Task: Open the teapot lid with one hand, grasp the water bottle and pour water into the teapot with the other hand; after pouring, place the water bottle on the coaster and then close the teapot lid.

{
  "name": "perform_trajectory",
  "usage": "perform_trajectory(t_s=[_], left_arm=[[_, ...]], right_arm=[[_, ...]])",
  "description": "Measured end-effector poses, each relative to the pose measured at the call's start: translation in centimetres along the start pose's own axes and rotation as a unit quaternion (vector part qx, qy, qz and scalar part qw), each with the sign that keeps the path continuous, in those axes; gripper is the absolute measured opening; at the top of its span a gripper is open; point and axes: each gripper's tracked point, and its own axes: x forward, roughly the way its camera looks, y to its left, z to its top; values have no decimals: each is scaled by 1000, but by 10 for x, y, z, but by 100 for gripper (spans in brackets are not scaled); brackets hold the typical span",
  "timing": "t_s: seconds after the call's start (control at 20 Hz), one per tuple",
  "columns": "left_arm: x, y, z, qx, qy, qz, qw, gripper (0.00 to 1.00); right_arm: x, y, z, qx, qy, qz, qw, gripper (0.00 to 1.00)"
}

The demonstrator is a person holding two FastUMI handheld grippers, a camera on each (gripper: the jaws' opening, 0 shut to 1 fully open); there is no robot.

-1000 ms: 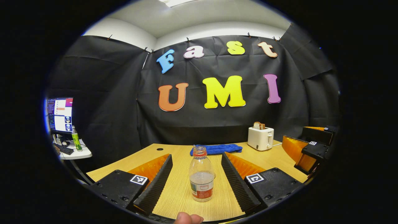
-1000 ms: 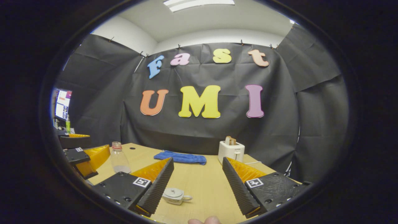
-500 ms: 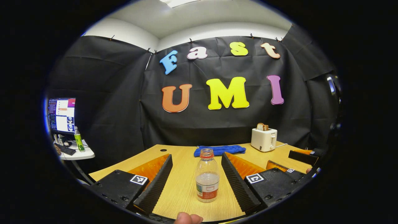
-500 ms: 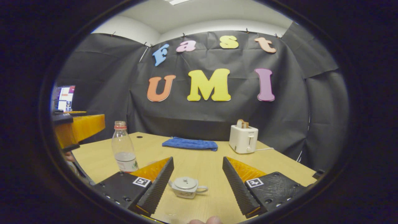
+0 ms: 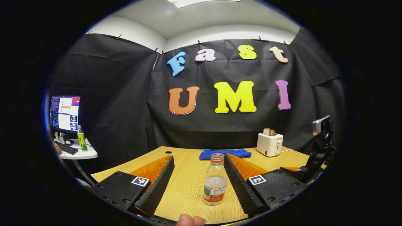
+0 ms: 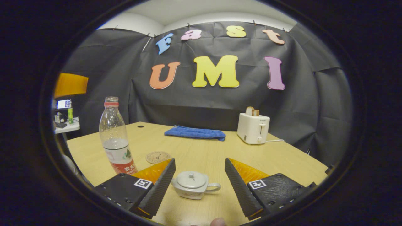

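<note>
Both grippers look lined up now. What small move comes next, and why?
Probably ease the right gripper forward and down over the teapot, aiming at the lid. The lid is still on, and the teapot sits between the open fingers untouched. The water bottle stands between the left gripper fingers, so it can wait.

Lab booth: black cloth wall [image 5: 125, 94], monitor [image 5: 65, 113] w/ desk.

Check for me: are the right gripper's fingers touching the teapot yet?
Apart. In the right gripper view the teapot sits on the table between the open fingers, with bare wood showing on each side of it.
</note>
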Motion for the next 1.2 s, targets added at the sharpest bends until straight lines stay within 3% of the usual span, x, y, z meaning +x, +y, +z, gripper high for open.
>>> perform_trajectory(t_s=[0.15, 0.2, 0.35, 0.45, 0.5, 0.55, 0.6, 0.65, 0.7, 0.75, 0.8, 0.9, 1.2], left_arm=[[0, 2, 0, 4, 0, 2, 1000, 99], [1, 4, -1, 4, 1, 1, 1000, 99], [1, 7, -1, 0, 2, 5, 1000, 99], [2, 10, -1, -4, 3, 7, 1000, 99], [1, 11, 0, -5, 2, 8, 1000, 99], [0, 11, 1, -6, 2, 9, 1000, 99], [1, 13, 0, -5, 1, 10, 1000, 99], [2, 13, 1, -5, 2, 11, 1000, 99], [2, 15, 0, -4, 2, 12, 1000, 99], [2, 16, 0, -4, 3, 12, 1000, 99], [2, 16, -1, -5, 4, 13, 1000, 99], [2, 17, -1, -4, 5, 12, 1000, 99], [4, 18, -7, -7, 10, 20, 1000, 99]], right_arm=[[6, 6, -7, 2, 13, 12, 1000, 92], [8, 6, -7, 0, 15, 13, 1000, 80], [10, 12, -10, -3, 21, 21, 1000, 80], [13, 12, -14, -5, 32, 21, 999, 62], [20, 12, -17, -7, 36, 23, 999, 44], [18, 14, -17, -8, 38, 26, 999, 51], [18, 13, -15, -11, 39, 23, 999, 52], [17, 12, -15, -11, 35, 15, 999, 37], [21, 11, -15, -12, 38, 18, 999, 15], [24, 13, -19, -11, 43, 21, 999, 6], [24, 13, -21, -11, 45, 19, 999, 15], [25, 13, -19, -13, 47, 27, 998, 2], [23, 13, -14, -19, 41, 48, 998, 1]])
